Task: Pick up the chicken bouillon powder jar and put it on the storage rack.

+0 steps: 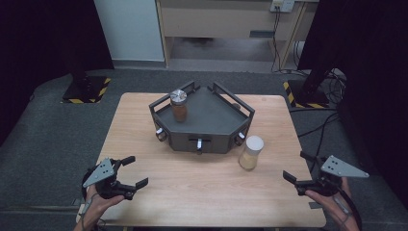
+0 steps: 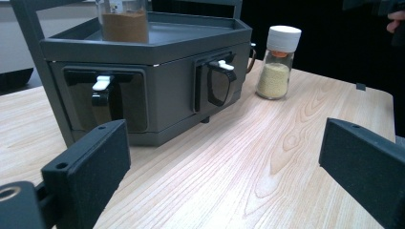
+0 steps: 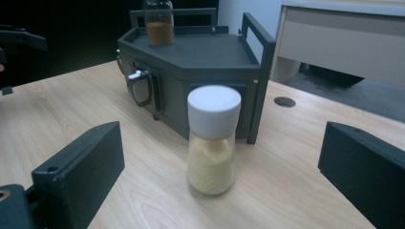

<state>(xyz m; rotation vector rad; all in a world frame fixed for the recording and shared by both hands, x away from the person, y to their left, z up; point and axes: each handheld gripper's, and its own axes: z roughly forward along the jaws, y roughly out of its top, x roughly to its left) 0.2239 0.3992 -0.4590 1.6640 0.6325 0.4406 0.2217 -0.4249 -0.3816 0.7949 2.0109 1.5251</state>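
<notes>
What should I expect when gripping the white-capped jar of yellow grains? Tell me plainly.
The white-capped jar looks like clear glass, so probably rigid, smooth and somewhat slippery between the jaws. It stands tall on a narrow base on the table, so a push near the cap may tip it. Roughly half full, it is likely fairly light.

We find no readable words, brands or numbers on anything here. The white-capped jar (image 3: 211,139) and the silver-lidded jar (image 1: 179,105) carry no label we can make out, and the grey rack (image 1: 211,120) is unmarked. The one sign is the yellow-and-black hazard striping (image 1: 103,89) on a floor stand's base (a pattern, not lettering).
</notes>
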